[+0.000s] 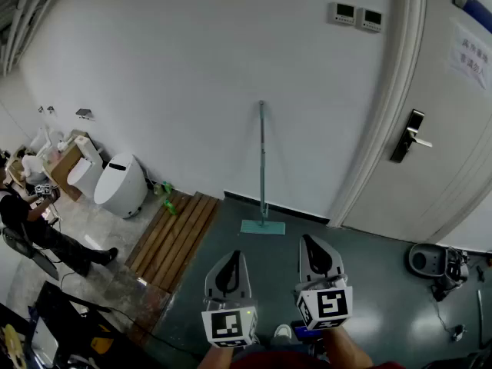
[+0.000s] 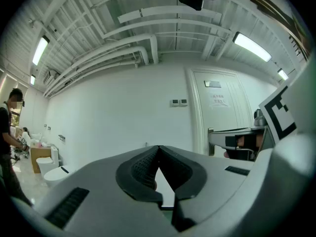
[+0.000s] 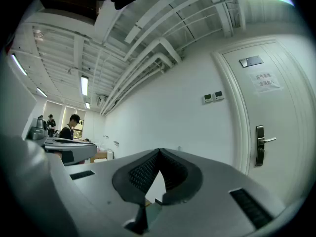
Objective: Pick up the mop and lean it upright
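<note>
Holding left gripper (image 1: 232, 261) and right gripper (image 1: 311, 246) level, both with jaws pressed together and empty, facing mop (image 1: 262, 167) leaning upright against wall (image 1: 192, 91).

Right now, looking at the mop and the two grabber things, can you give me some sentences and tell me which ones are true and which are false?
1. The mop stands upright against the white wall. True.
2. The left gripper is holding the mop. False: its jaws are together with nothing between them, and the mop stands apart from it by the wall.
3. The right gripper has its jaws together and empty. True.
4. The door is wide open. False: it is shut in its frame.
5. In the head view, the white toilet is to the right of the mop. False: it is to the left of the mop.
</note>
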{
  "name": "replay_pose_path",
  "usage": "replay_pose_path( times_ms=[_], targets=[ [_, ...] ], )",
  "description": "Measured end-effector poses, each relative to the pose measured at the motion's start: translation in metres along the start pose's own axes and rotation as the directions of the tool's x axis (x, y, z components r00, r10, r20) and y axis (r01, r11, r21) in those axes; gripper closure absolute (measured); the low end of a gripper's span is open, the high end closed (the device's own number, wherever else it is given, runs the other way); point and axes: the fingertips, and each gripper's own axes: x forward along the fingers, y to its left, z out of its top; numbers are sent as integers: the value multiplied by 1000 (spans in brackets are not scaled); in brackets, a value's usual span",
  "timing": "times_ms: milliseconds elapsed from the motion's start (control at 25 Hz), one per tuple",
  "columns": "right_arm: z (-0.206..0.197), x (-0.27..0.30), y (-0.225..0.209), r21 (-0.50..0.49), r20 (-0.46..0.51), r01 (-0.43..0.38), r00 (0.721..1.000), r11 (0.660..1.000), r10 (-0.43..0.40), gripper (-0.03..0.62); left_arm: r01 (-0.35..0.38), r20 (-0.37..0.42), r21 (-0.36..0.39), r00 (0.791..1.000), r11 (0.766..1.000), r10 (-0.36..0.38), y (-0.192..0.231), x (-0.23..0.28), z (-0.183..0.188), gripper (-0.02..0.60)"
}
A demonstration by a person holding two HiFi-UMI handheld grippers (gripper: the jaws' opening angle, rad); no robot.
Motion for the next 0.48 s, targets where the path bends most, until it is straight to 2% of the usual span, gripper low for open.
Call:
replay_pose_path(
  times_ms=[480],
  targets=[
    [-4,17,-26,30,28,5,1000,1000,-6,577,-5,-17,32,1000,999,6,-9,28,-1,568]
  ],
)
